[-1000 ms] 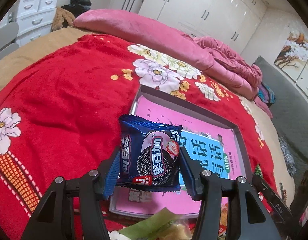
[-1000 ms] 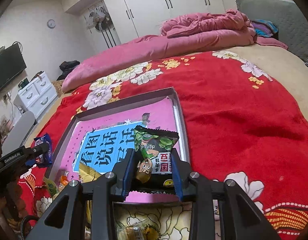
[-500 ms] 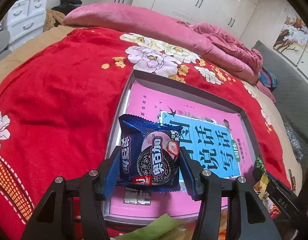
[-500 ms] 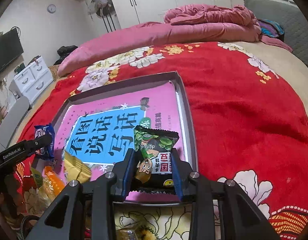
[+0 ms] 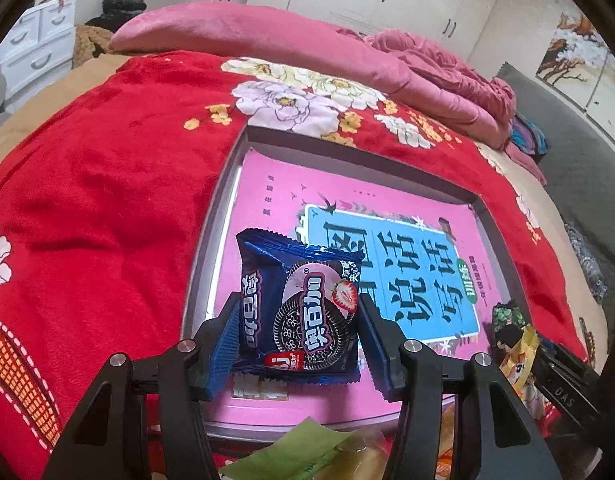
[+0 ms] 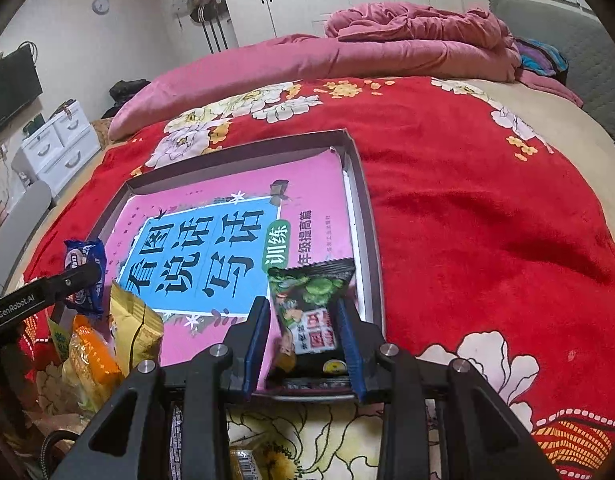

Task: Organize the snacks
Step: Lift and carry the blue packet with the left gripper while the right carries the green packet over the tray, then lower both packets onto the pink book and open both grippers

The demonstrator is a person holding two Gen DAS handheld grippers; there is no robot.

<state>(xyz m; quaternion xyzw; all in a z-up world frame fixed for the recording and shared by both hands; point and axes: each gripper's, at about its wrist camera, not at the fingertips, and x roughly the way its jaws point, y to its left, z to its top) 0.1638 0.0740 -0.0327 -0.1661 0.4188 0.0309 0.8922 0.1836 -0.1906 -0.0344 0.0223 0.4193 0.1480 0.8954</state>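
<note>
Left gripper (image 5: 297, 332) clamps blue cookie packet (image 5: 303, 312); right gripper (image 6: 305, 334) clamps green snack packet (image 6: 311, 304). Best lowered flat into tray (image 5: 347, 146) corners, well apart.

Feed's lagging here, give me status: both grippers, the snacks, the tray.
Left gripper shut on blue cookie packet. Right gripper shut on green snack packet. Both over tray; only pink book inside.

The left claw's arm (image 6: 39, 300) reads "GenRobot.AI"; the pink book (image 6: 211, 248) reads "看图说话写话".
</note>
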